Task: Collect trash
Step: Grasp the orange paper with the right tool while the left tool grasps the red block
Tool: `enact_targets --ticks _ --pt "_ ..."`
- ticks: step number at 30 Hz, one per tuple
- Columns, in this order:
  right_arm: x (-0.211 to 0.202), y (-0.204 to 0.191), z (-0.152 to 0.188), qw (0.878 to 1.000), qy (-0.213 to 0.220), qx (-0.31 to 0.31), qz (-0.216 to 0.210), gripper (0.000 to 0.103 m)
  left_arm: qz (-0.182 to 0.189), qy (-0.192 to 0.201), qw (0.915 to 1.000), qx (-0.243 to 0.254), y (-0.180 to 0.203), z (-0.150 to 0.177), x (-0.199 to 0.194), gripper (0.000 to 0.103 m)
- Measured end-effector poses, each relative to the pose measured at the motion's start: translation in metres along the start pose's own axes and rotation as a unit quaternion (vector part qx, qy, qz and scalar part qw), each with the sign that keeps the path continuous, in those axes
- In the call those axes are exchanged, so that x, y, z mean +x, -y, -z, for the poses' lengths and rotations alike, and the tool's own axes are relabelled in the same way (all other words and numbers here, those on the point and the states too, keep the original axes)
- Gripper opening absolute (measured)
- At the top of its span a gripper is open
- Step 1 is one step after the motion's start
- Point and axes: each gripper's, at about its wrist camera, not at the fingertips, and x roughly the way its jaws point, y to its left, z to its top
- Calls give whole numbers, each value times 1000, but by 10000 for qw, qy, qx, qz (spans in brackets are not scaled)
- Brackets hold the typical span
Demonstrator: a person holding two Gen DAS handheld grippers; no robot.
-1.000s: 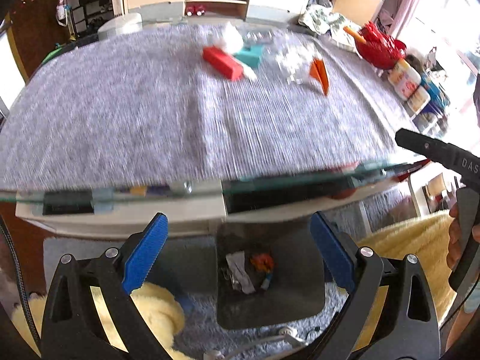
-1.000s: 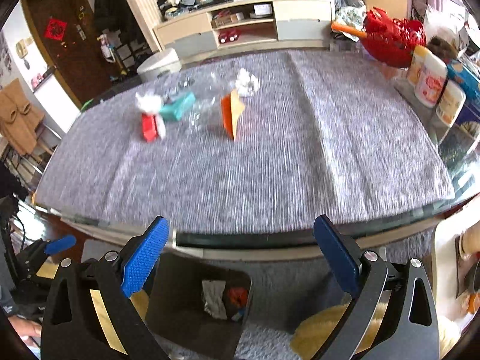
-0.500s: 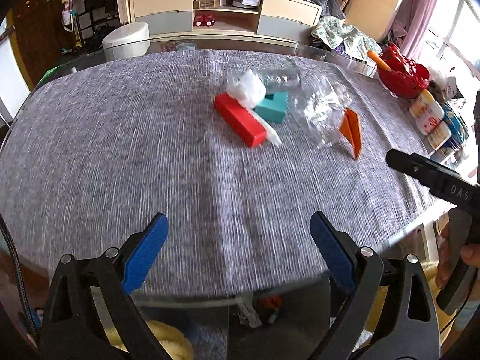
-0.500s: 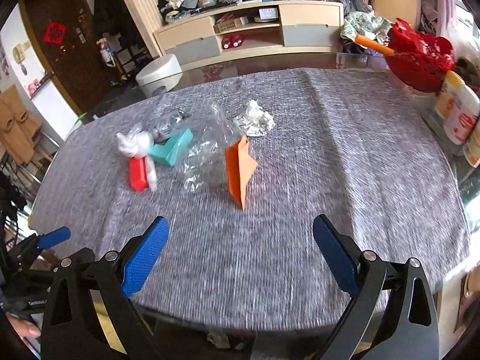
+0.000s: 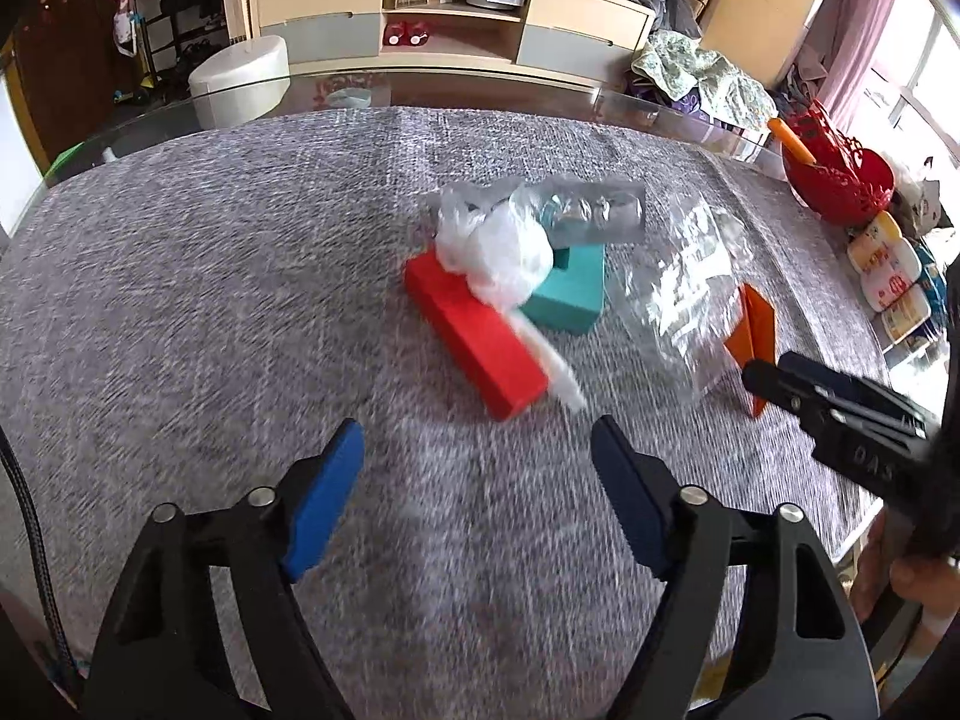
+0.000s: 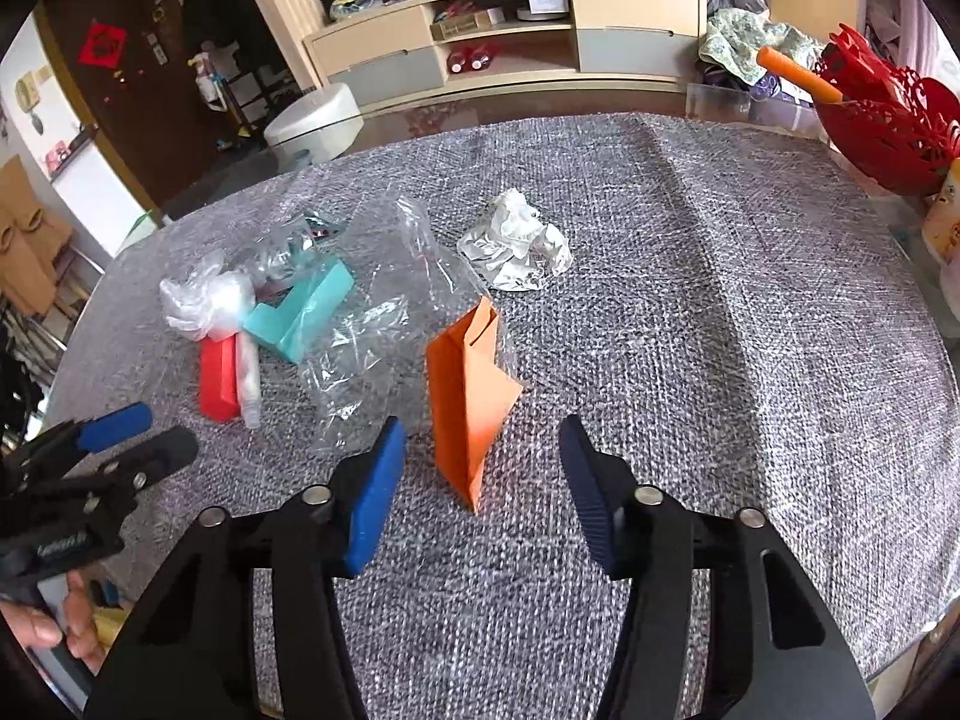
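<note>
A: While both grippers hang over the grey cloth [image 6: 690, 312] covering the table, what lies under them?

B: The right gripper [image 6: 480, 450] points at a folded orange paper [image 6: 465, 402]. Its fingers stand apart on either side of the paper's near tip, not touching it. They have just been closing.

A: And the left?

B: The left gripper [image 5: 477, 450] has its fingers apart too, with only cloth between them; those jaws have also just been narrowing. Just beyond lies a red box [image 5: 474, 339], with a white plastic bag [image 5: 498, 249] bunched on its far end.

A: What else is in that heap?

B: A teal box [image 5: 570, 291] touching the red one, a clear plastic bottle [image 5: 594, 213] behind it, and a crinkled clear wrapper [image 6: 372, 324] between the teal box and the orange paper. A crumpled white paper [image 6: 516, 249] sits apart, toward the cloth's far edge.

A: Anything at the sides?

B: A red basket [image 6: 888, 114] by the far right corner. A person's hand [image 6: 54, 624] grips the left gripper's handle.
</note>
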Motion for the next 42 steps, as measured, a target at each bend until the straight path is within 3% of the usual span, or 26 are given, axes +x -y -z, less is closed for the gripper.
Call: enact_targets --ticks 6,19,20,21,22,26,33,42 --pt "3 2 -1 9999 -30 -4 -110 47 -103 18 9999 -4 5 -14 20 58" --pt "11 9 -7 9999 -30 37 -92 36 -336 38 9994 -28 -8 -28 24 43" --pt "11 10 -7 10000 -28 36 -79 33 -362 51 9993 -21 -9 -28 23 39" --pt "10 10 -7 9999 -24 44 -89 33 -407 21 9992 -17 -11 -29 24 25" --pt "11 10 -7 9999 -24 54 -103 32 -480 -13 9988 -27 -14 -29 26 19" --pt "5 8 -5 9998 -2 34 -175 23 -394 -21 9992 -69 -19 -27 24 19" --pt "-20 2 8 9996 87 6 -277 23 -328 -103 9994 16 -16 -9 12 19" --pt "-46 -12 50 9991 -48 -125 -412 23 -193 -183 9993 270 -3 53 -26 19"
